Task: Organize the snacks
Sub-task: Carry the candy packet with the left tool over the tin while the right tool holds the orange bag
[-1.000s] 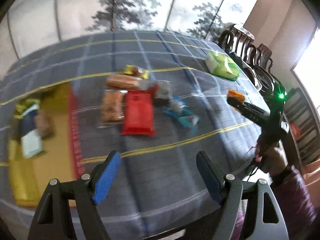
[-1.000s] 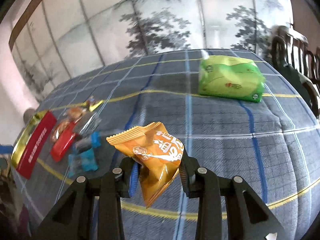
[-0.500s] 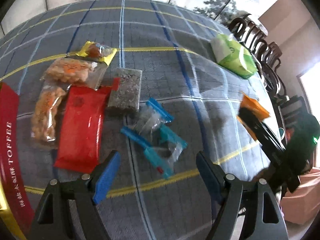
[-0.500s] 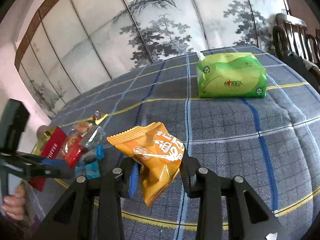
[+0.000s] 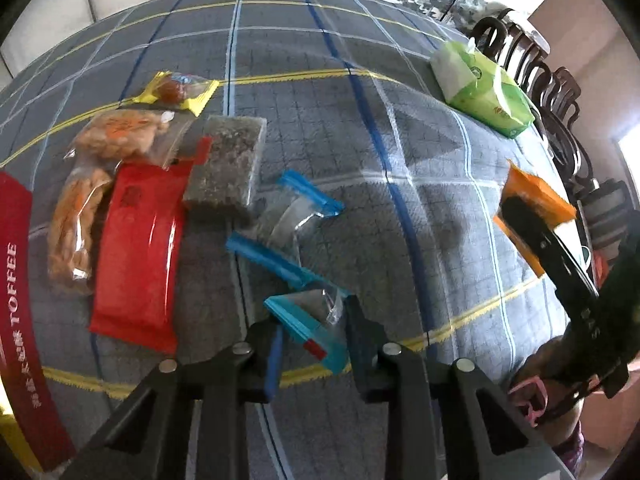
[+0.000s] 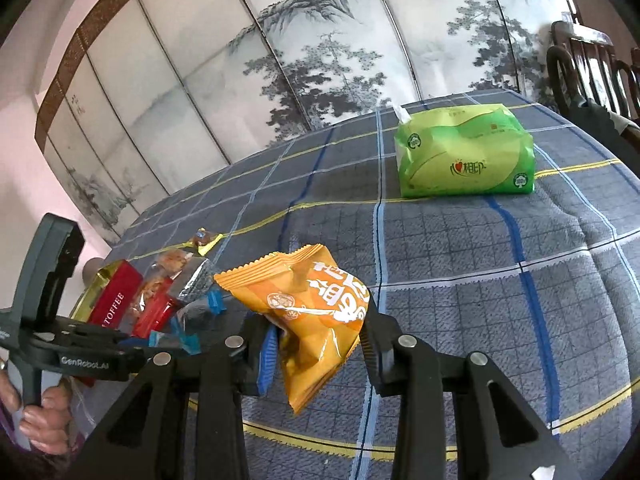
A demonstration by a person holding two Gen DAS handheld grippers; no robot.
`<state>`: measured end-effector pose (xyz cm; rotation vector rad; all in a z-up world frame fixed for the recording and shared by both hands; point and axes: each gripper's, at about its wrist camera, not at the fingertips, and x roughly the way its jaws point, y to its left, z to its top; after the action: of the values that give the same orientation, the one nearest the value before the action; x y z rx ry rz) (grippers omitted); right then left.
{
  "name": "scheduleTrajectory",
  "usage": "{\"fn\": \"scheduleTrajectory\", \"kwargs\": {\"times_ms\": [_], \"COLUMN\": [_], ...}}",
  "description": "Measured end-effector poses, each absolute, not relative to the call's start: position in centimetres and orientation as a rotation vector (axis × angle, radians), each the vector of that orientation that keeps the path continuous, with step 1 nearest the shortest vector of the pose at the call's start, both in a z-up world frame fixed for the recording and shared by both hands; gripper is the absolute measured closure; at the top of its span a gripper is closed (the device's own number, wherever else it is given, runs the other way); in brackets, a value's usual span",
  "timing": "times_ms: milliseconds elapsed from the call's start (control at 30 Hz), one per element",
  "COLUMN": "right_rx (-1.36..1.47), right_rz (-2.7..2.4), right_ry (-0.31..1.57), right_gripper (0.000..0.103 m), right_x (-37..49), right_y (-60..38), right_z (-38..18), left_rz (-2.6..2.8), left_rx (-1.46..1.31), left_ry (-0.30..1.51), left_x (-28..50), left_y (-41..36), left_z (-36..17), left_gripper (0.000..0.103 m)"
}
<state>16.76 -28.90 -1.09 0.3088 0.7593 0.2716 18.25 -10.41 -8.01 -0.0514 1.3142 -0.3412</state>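
Observation:
In the left wrist view my left gripper [image 5: 314, 332] points steeply down at the table and is shut on a small clear packet with teal-blue edges [image 5: 304, 316], which lies on the checked cloth. A second blue-edged packet [image 5: 296, 208] lies just beyond it. The right wrist view has my right gripper [image 6: 316, 332] shut on an orange snack packet [image 6: 316, 304], held above the cloth. That orange packet [image 5: 536, 196] also shows at the right of the left wrist view. The left gripper [image 6: 172, 340] appears low at the left of the right wrist view, held by a hand.
A red packet [image 5: 140, 248], a dark bar [image 5: 228, 164], clear bags of fried snacks [image 5: 76, 232] and a yellow-wrapped sweet [image 5: 176, 88] lie in a cluster. A red toffee box [image 5: 16, 300] sits at the left edge. A green tissue pack [image 6: 464, 152] and dark chairs [image 5: 540, 76] stand far right.
My left gripper came down over the snack cluster and its jaws closed on the teal-edged packet. The right gripper kept hold of the orange packet and hardly moved.

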Motion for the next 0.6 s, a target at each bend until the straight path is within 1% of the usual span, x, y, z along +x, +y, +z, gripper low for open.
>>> {"fn": "scheduleTrajectory", "kwargs": {"times_ms": [67, 300, 600], "right_rx": [0.3, 0.269, 0.227], "right_rz": [0.258, 0.24, 0.215], "right_ry": [0.77, 0.796, 0.829], "right_gripper": [0.069, 0.069, 0.069], "right_x": [16.9, 17.2, 17.5], "right_y": [-28.8, -28.2, -27.4], "right_z": [-1.1, -1.4, -1.7], "left_rz": [-0.368, -0.386, -0.341], "left_rx": [-0.066, -0.006, 0.005], "left_ry": [1.311, 1.172, 1.107], "left_x": [17.2, 12.1, 8.2], "left_y": [-10.1, -8.1, -4.1], "left_z": [-7.4, -3.3, -0.8], "left_gripper": [0.076, 0.076, 0.076]}}
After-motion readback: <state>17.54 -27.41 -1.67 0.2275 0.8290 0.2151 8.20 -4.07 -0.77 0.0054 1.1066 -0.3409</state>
